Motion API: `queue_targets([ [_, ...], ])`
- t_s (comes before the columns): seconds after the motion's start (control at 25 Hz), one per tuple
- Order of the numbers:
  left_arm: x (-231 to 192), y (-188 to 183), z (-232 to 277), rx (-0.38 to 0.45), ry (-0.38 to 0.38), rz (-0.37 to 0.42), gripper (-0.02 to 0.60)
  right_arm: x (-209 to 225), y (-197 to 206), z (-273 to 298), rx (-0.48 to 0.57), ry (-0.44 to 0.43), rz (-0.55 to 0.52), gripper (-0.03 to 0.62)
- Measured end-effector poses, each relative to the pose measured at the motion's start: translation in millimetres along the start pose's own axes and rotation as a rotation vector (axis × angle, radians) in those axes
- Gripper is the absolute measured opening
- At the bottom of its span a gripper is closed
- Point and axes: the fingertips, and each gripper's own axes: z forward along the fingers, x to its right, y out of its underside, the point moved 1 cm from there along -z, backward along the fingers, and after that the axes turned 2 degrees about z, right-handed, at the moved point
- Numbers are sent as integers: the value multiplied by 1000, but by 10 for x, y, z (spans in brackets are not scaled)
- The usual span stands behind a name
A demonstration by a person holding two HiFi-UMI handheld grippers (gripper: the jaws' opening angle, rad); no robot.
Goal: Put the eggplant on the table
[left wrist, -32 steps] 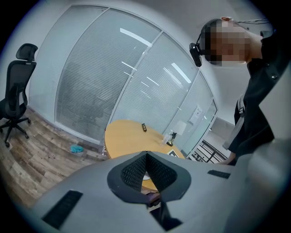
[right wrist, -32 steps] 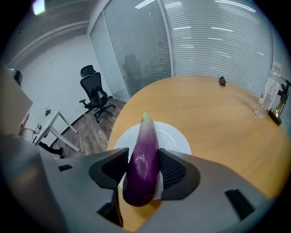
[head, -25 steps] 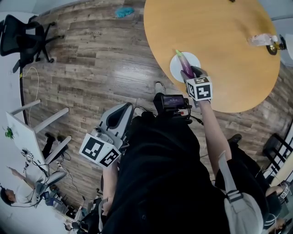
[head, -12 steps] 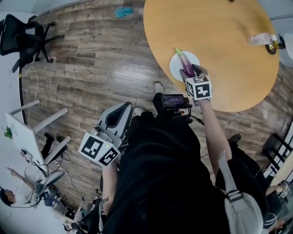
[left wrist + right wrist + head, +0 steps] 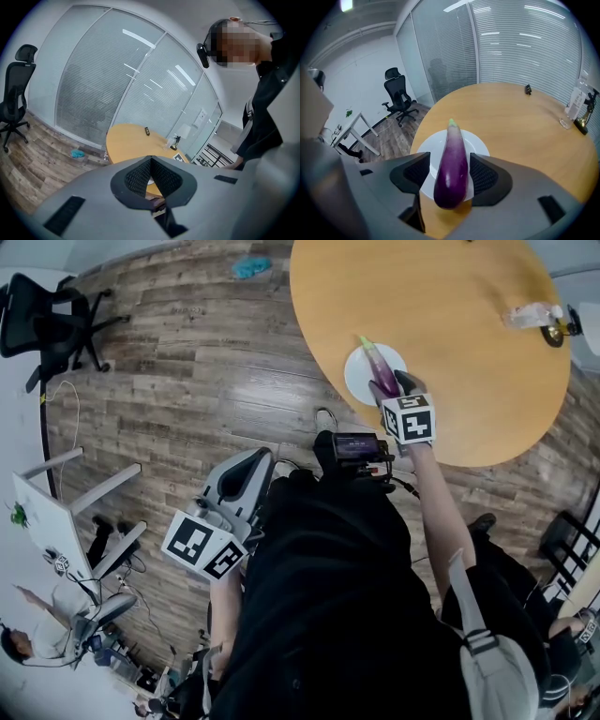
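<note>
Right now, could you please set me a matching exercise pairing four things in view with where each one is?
Things:
1. eggplant
2. right tongs
3. office chair
4. clear bottle

Places:
A. on the wooden floor
B. standing near the edge of the round table
C. lying on the white plate
D. open, one jaw on each side of the eggplant

Pairs: 1-C; 2-D; 3-A; 4-B

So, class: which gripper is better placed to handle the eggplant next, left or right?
Right. The right gripper is at the table, jaws open either side of the eggplant on the white plate. The left gripper hangs beside the person, away from the table, jaws together.
</note>
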Motion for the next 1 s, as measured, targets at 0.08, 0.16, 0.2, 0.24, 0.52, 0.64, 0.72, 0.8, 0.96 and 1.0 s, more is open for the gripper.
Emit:
queue_targets([
  [0.08,11,0,-10,-3,2,4,11,2,-3,-14,7,4,3,253],
  [0.16,18,-1,-28,-4,6,8,11,-8,-13,-39,19,7,8,253],
  [0.2,24,0,-34,-5,9,10,11,-11,-16,-59,25,8,11,253],
  [0.24,33,1,-36,-7,12,13,11,-9,-18,-84,30,10,13,253],
  [0.52,117,4,18,-20,76,50,11,14,-65,-372,95,33,58,253],
  [0.64,225,7,90,-37,143,77,11,87,-42,-635,153,62,107,253],
  [0.72,321,-1,166,-53,199,106,11,197,21,-846,194,98,162,253],
  [0.8,415,-15,242,-69,256,138,11,316,123,-1049,229,146,221,253],
  [0.96,660,-1,336,-102,373,200,11,488,499,-1465,265,263,312,253],
  [1.0,718,1,351,-111,403,217,11,515,594,-1575,271,299,324,253],
])
